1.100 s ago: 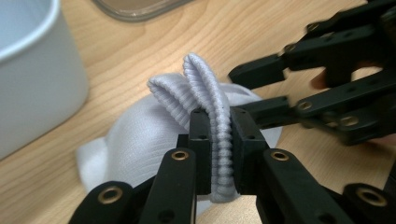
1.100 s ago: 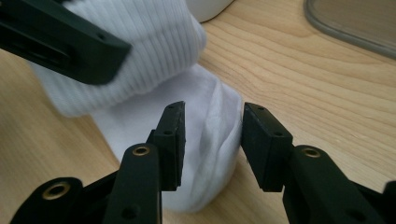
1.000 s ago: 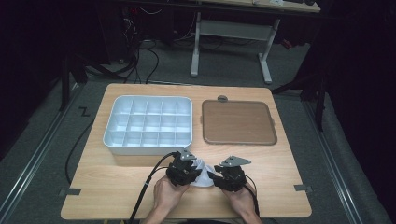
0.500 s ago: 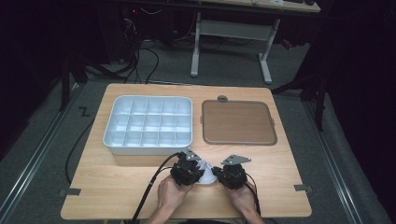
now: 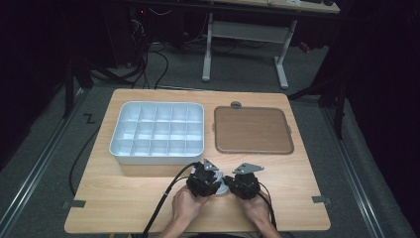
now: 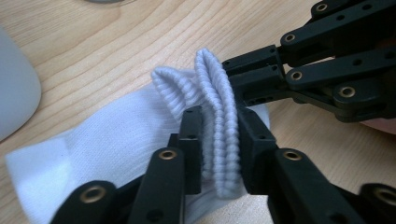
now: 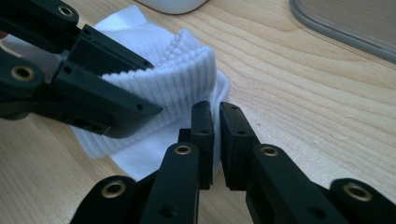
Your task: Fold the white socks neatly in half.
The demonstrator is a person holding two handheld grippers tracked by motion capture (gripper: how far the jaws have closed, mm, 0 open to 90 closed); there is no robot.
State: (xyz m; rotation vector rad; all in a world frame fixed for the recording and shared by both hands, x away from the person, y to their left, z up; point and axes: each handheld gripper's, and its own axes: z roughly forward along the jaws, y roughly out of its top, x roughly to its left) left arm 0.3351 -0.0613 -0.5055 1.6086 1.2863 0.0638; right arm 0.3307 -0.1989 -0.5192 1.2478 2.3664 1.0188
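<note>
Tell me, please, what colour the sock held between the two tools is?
The sock is plain white with a ribbed cuff, which shows best in the left gripper view.

A wooden table (image 5: 124,208) is seen from above, with a dark floor around it. On its far left part a white compartment tray (image 5: 115,144) is set, divided into a grid of small cells. Just beside it, to the right, a brown flat tray (image 5: 252,130) is laid, and a small grey round thing (image 5: 236,104) is seen touching its far edge. At the near edge, 2 hands are brought in from below. The left gripper (image 5: 204,179) and the right gripper (image 5: 243,181) are held close together, with a white cloth item (image 5: 225,182) between them. Black cables are trailed from both grippers toward the near edge.
</note>
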